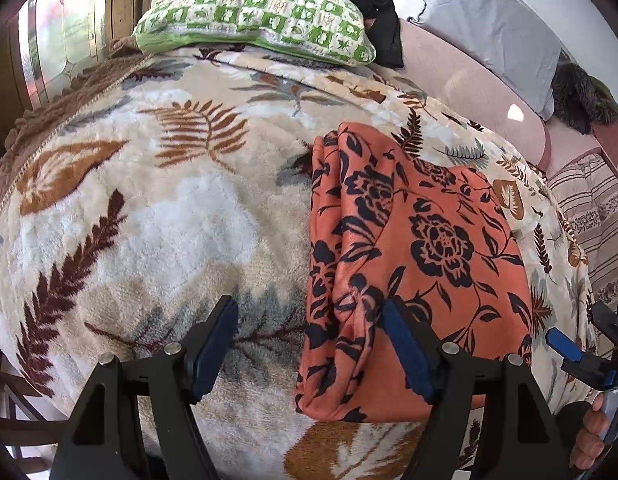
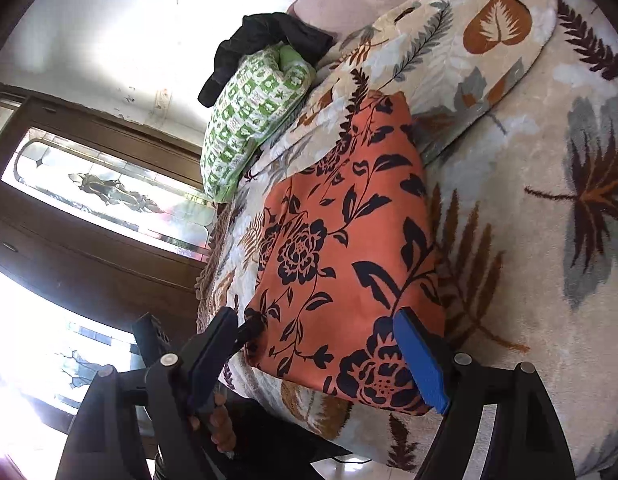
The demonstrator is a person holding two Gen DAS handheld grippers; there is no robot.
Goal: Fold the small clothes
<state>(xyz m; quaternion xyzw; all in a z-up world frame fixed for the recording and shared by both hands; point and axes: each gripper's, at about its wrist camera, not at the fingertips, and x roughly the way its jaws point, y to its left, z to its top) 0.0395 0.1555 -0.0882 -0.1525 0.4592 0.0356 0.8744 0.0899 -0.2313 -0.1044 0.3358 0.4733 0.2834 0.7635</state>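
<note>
Left gripper (image 1: pixel 309 354) up close, jaws spread wide and gripping nothing, hovering at the near edge of the folded orange floral garment (image 1: pixel 405 264) lying flat on the leaf-print blanket (image 1: pixel 149 208). Right gripper (image 2: pixel 321 356) is open over it too, nothing pinched. Beyond, a green-checked pillow (image 1: pixel 257 16) under dark clothing (image 1: pixel 373 4). No readable writing anywhere.

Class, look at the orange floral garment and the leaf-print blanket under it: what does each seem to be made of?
Orange garment: thin, smooth woven or knit cloth with a slight sheen, probably synthetic; it folds into soft creases. Blanket: thick plush fleece, matte; its fuzzy, tufted pile shows plainly.
</note>
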